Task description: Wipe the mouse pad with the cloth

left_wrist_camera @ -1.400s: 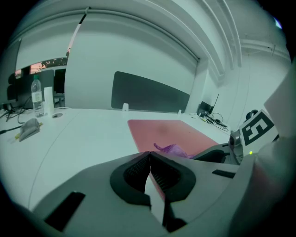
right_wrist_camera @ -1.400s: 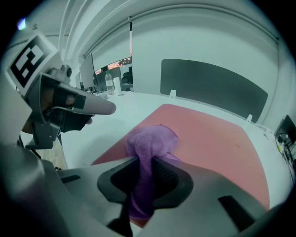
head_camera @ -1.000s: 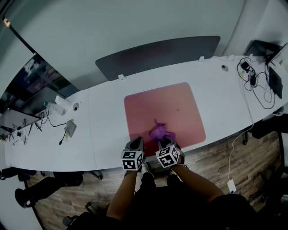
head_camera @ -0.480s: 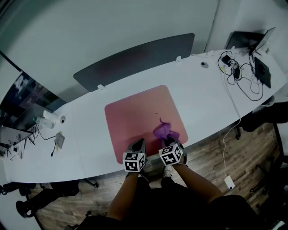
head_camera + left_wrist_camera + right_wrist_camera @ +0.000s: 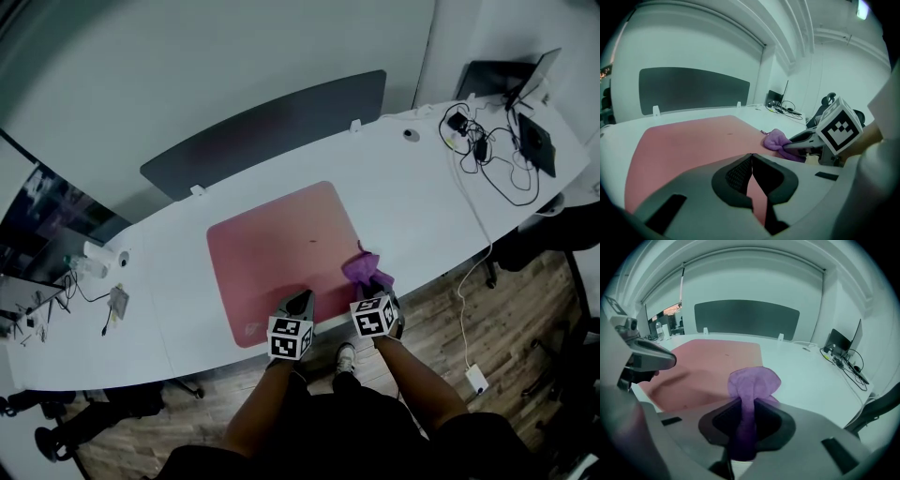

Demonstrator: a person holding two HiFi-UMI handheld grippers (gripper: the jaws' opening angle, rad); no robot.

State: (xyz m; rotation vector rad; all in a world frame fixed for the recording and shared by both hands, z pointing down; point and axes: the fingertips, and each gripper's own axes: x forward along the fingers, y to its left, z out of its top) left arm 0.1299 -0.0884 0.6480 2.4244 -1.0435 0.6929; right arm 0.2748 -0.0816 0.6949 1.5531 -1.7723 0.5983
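Right gripper (image 5: 747, 414) first: its jaws are clamped on a purple cloth (image 5: 752, 383). A bunched strip of it runs down between the jaws and the rest puffs out past the tips. The cloth sits right at the right edge of the pink mouse pad (image 5: 272, 258), close to the pad's near right corner. In the right gripper view there's pad to the left of it and bare white bench (image 5: 422, 202) to the right.

Left gripper (image 5: 751, 161): jaws pressed together with nothing in them, only a thin slit below the tips where the pink shows through. It's over the near edge of the pad, just left of the right gripper, and the two aren't touching.

The pad is a big rounded square lying flat mid-bench, with a small dark speck on it towards the far right part. The bench is long, white and curved.

A dark grey divider panel (image 5: 262, 122) runs along its far edge behind the pad. At the far right end there's a tangle of black cables (image 5: 487, 155) and an open laptop (image 5: 511, 80). At the left end there's some small clutter and a cable, too small to make out.

Plain pale walls, wood-plank floor (image 5: 511, 309) on the near side, and a shoe (image 5: 345, 354) down between the person's arms.
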